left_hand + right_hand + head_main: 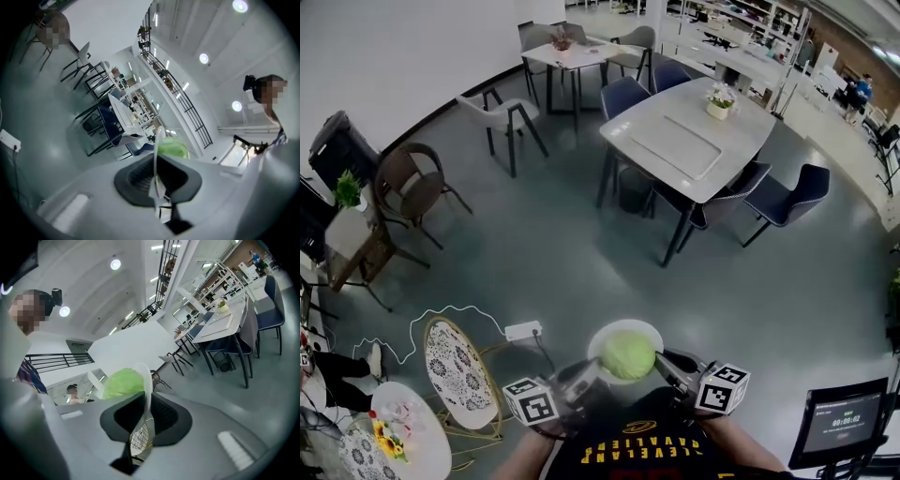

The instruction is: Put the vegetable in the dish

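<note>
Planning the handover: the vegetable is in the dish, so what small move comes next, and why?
Likely carry the dish level toward the table: left gripper and right gripper each pinch its rim, the vegetable sits inside, only floor below.

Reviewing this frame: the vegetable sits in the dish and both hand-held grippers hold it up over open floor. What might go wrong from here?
1. The left hand-held gripper and right hand-held gripper each pinch only the thin rim of the dish. If either slips, the dish would likely tip and drop to the floor, with no table beneath it.
2. The round cabbage rises above the rim, so uneven lifting might roll it out.
</note>
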